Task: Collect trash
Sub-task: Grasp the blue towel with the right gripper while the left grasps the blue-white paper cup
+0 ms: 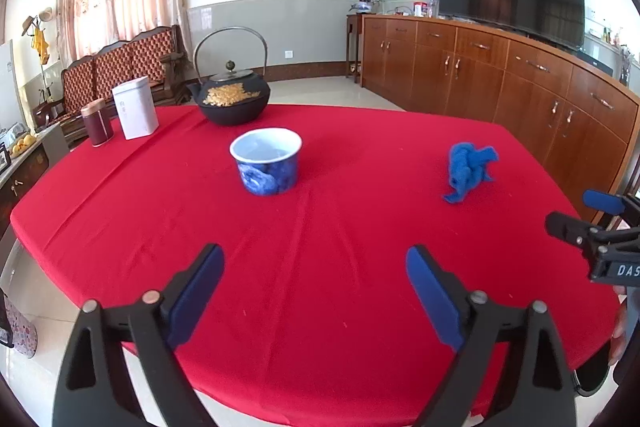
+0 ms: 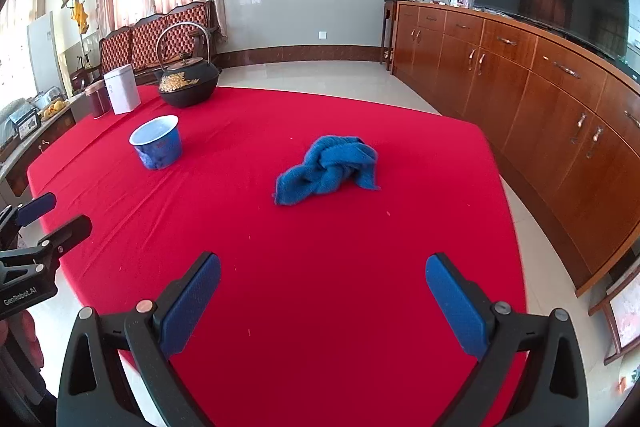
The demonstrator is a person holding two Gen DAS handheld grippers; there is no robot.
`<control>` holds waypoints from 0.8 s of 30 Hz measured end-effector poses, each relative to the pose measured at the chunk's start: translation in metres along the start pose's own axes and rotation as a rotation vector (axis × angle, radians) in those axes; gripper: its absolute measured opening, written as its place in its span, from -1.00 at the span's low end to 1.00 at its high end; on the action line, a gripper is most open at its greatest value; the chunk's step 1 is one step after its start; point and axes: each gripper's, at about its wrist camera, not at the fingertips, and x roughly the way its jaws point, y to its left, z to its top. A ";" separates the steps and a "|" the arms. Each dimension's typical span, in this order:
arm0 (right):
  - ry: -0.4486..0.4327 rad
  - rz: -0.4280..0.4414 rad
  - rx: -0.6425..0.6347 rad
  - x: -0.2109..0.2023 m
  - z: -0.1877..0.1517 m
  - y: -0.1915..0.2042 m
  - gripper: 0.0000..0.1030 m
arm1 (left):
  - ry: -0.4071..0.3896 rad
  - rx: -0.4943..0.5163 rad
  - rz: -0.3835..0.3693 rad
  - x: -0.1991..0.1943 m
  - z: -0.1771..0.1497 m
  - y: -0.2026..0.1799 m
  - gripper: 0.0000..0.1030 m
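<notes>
With both the left gripper (image 1: 315, 269) and the right gripper (image 2: 322, 277) hovering over the red table (image 2: 320, 267), jaws apart and empty, the crumpled blue cloth (image 2: 326, 169) lay right of the blue bowl (image 1: 266, 161), best approached low by the right gripper.

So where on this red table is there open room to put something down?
Bare red cloth spans the near half, from both open grippers up to the blue bowl and blue rag. The far left corner is crowded: teapot, white tin, dark canister.
</notes>
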 end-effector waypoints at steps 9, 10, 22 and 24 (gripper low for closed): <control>0.026 -0.017 -0.017 0.047 0.035 0.013 1.00 | 0.031 -0.047 -0.013 0.037 0.020 0.018 0.69; 0.026 -0.019 -0.015 0.050 0.037 0.012 1.00 | 0.035 -0.057 -0.018 0.040 0.022 0.019 0.69; 0.081 -0.038 0.025 0.110 0.076 -0.002 1.00 | 0.088 -0.090 -0.019 0.091 0.046 0.031 0.62; 0.092 -0.040 0.032 0.119 0.081 -0.004 1.00 | 0.092 -0.089 -0.010 0.097 0.050 0.032 0.62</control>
